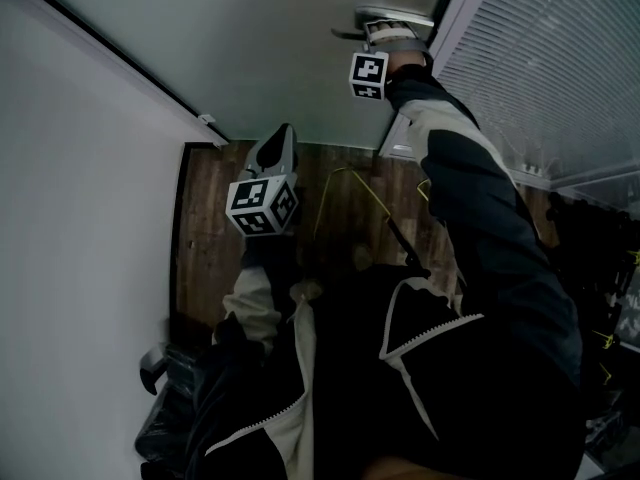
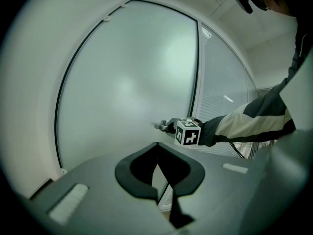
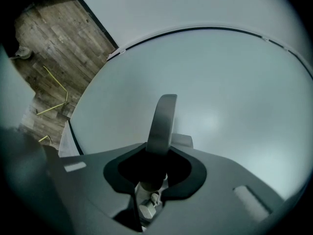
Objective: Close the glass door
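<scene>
The frosted glass door (image 1: 250, 48) fills the top of the head view and most of both gripper views (image 2: 127, 92) (image 3: 220, 82). Its metal lever handle (image 1: 392, 15) (image 3: 162, 119) sits near the door's right edge. My right gripper (image 1: 388, 36) (image 3: 157, 155) is stretched out to it, jaws shut around the lever. The left gripper view shows that gripper's marker cube at the handle (image 2: 164, 126). My left gripper (image 1: 280, 146) (image 2: 157, 148) hangs lower, in front of the glass, with its tips together and nothing between them.
A white wall (image 1: 70, 218) runs along the left. A panel with blinds (image 1: 540, 68) stands right of the door. Below lies a wood floor (image 1: 215, 238) with a thin yellow cable (image 1: 340, 180). Dark objects (image 1: 170, 398) sit at the lower left.
</scene>
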`<act>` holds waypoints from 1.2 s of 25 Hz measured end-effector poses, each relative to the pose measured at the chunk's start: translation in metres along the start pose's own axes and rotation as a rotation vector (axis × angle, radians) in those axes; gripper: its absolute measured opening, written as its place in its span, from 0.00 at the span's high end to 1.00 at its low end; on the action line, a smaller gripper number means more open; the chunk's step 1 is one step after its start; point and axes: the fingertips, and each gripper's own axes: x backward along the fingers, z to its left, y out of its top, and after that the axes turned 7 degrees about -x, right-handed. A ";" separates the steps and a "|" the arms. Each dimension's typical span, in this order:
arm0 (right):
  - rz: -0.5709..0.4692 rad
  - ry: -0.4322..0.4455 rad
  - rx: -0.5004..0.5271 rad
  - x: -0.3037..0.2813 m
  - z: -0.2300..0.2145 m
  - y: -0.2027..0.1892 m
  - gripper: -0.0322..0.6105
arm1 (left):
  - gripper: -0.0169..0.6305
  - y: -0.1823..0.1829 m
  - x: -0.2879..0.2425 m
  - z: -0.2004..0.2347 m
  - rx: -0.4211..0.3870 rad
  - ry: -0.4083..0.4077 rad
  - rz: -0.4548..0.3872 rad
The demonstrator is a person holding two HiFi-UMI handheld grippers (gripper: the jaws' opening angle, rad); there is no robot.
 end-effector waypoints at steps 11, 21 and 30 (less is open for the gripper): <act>-0.017 0.052 -0.074 0.007 0.004 0.002 0.66 | 0.97 -0.001 0.007 0.003 -0.002 -0.006 0.003; -0.375 0.203 -1.077 0.186 0.005 0.048 0.94 | 0.97 0.014 0.016 0.010 0.016 -0.058 -0.067; -0.403 0.238 -1.630 0.279 0.048 0.032 0.95 | 0.97 0.013 0.024 -0.010 0.005 -0.121 -0.058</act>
